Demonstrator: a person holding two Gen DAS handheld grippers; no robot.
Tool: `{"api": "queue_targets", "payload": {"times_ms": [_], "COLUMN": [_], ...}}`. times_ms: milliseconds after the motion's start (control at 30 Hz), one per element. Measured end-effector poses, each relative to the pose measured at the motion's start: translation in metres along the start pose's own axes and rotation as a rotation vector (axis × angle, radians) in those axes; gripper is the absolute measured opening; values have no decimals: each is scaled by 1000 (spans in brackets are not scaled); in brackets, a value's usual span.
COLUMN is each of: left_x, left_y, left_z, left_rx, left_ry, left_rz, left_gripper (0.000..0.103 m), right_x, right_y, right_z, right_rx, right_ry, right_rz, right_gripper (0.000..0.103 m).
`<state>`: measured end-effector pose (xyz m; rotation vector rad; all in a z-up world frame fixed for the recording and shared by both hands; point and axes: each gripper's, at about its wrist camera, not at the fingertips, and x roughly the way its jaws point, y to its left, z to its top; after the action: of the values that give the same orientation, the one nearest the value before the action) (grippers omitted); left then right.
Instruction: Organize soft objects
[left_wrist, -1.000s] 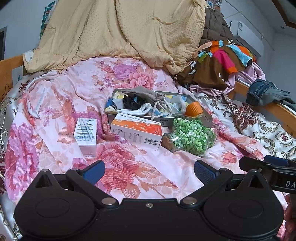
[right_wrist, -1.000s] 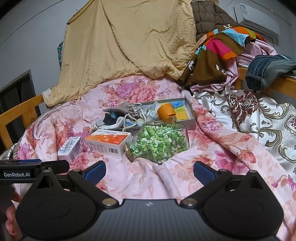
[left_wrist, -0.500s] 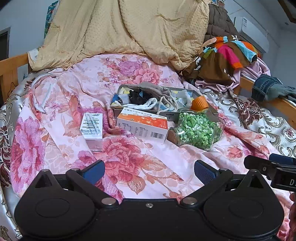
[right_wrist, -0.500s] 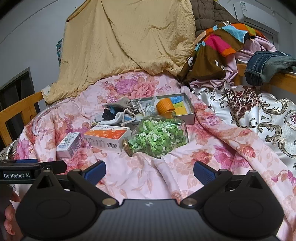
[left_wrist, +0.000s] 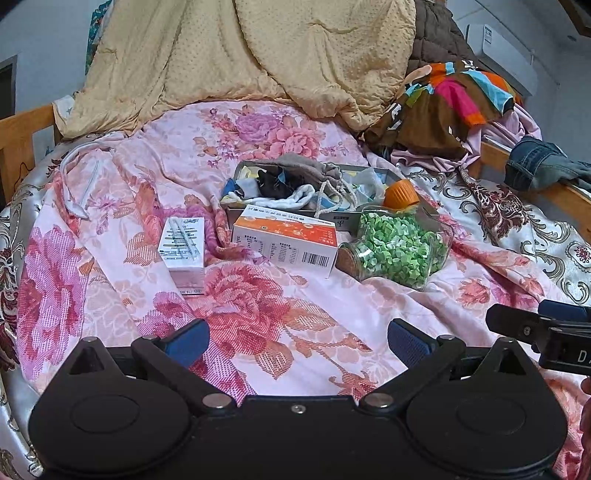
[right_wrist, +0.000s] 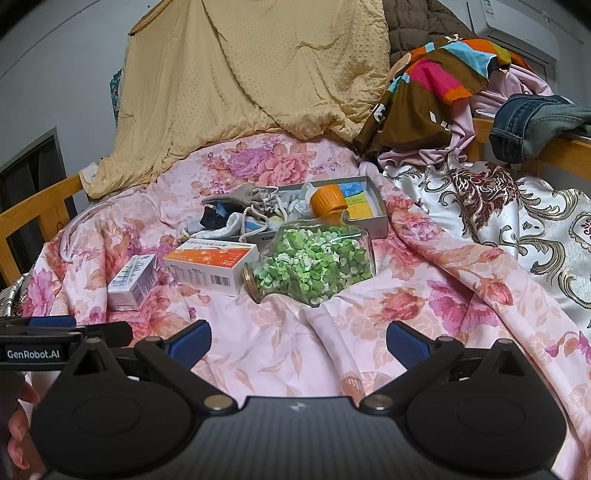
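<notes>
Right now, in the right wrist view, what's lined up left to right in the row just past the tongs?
small white box → orange-topped box → glass jar of green bits

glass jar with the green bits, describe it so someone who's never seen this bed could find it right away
On the pink floral bedspread, look in front of the grey tray of socks and cloths. The glass jar lies on its side there, just right of the orange-and-white carton. It is the only see-through item, packed with small green pieces, its cork end towards the carton.
</notes>
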<state>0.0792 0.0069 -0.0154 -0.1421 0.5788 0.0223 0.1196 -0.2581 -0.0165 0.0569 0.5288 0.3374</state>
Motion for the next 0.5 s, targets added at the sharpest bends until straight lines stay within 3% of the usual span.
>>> {"api": "queue_targets", "payload": {"times_ms": [500], "left_x": [0], "left_y": [0], "left_z": [0], "left_rx": [-2], "left_ry": [1], "left_rz": [-1], "left_gripper": [102], "right_x": [1], "right_y": [0], "right_z": [-1], "right_rx": [-1], "right_ry": [4], "right_rz": [1], "right_gripper": [103]}}
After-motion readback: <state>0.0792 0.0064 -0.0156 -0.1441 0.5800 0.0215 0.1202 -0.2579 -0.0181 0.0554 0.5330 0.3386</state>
